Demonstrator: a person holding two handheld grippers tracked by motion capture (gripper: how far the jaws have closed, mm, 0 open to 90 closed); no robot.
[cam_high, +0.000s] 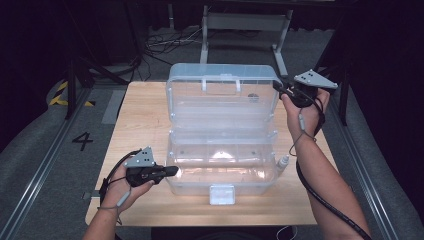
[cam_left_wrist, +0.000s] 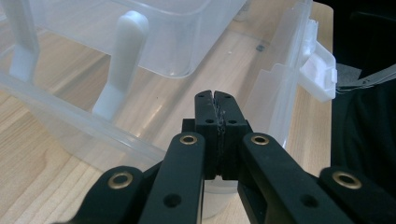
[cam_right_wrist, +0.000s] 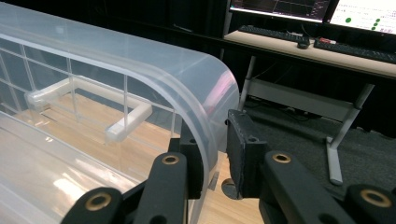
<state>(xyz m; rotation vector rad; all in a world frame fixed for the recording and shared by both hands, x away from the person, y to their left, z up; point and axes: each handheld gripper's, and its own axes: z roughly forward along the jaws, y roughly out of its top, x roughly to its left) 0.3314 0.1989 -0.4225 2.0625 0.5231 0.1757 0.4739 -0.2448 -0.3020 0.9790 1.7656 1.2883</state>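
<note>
A clear plastic storage box (cam_high: 222, 172) stands on the wooden table (cam_high: 145, 115) with its lid (cam_high: 222, 97) swung up and back. My left gripper (cam_high: 172, 171) is shut with nothing between its pads, and its tips sit at the left wall of the box's base. In the left gripper view the shut jaws (cam_left_wrist: 215, 100) lie over the base's rim (cam_left_wrist: 70, 116) and point into the box. My right gripper (cam_high: 277, 86) is at the lid's upper right corner. There its jaws (cam_right_wrist: 215, 154) straddle the lid's curved rim (cam_right_wrist: 205, 93), one inside and one outside, with a small gap at the outer pad.
A white latch (cam_high: 222, 194) hangs at the box's front, and a carry handle (cam_right_wrist: 126, 123) is on the lid. Beyond the table are a metal desk frame (cam_high: 245, 30) and floor cables (cam_high: 165, 42). A desk with keyboards (cam_right_wrist: 327, 44) stands to the right.
</note>
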